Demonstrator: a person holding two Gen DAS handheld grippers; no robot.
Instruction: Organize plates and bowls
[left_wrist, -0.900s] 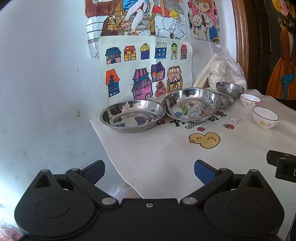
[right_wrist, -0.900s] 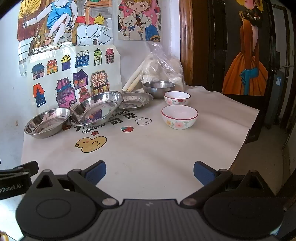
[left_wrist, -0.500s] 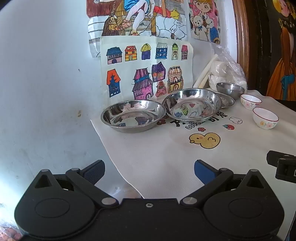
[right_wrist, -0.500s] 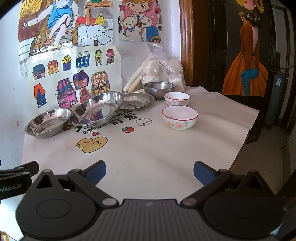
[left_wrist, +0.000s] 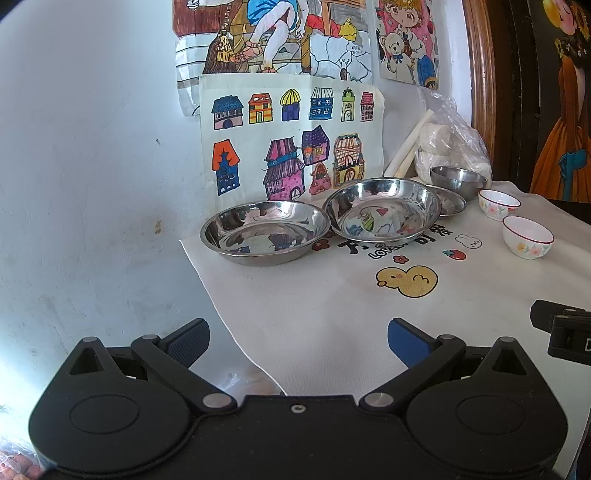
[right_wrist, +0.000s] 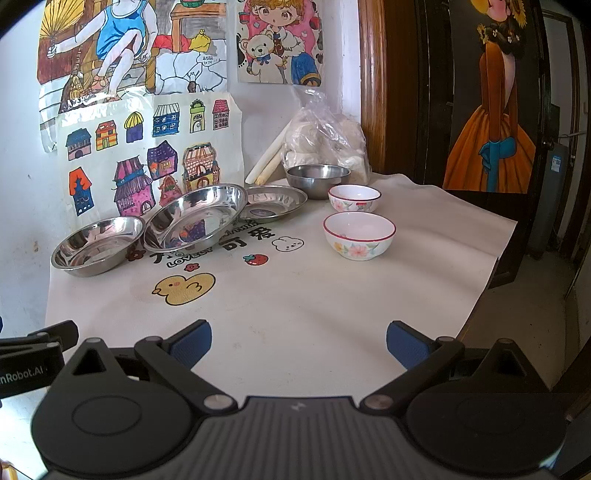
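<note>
Plates and bowls: none held. Left tongs (left_wrist: 297, 341) and right tongs (right_wrist: 298, 341), both wide and empty, low over the worktop (right_wrist: 295, 295). Steel plates (left_wrist: 265, 230) ahead of the left tongs; flowered bowls (right_wrist: 359, 235) ahead of the right; rear steel bowl (right_wrist: 317, 179) possibly touching a plate.
</note>
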